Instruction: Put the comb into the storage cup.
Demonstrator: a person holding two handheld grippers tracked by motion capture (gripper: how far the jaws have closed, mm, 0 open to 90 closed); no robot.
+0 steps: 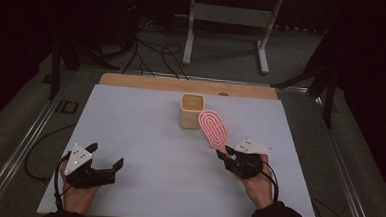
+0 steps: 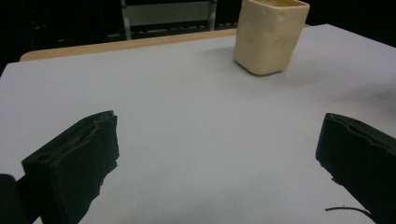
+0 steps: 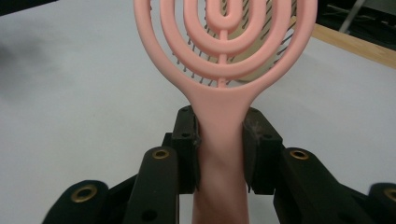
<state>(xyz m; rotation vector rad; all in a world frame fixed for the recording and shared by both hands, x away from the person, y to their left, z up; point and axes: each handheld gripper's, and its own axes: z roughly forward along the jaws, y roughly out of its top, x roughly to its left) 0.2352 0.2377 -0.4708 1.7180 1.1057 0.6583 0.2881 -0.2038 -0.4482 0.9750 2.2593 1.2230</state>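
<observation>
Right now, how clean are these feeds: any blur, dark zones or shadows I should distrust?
High view: the table is evenly lit, the room beyond is near black. Left gripper view: the cream cup is fairly sharp and casts a soft shadow, while the near jaws of the left gripper are blurred. Right gripper view: the pink brush is slightly soft and the background is out of focus.

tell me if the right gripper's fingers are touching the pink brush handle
Touching. The right gripper view shows both fingers of the right gripper pressed flush against the handle of the pink brush, with no gap on either side.
</observation>
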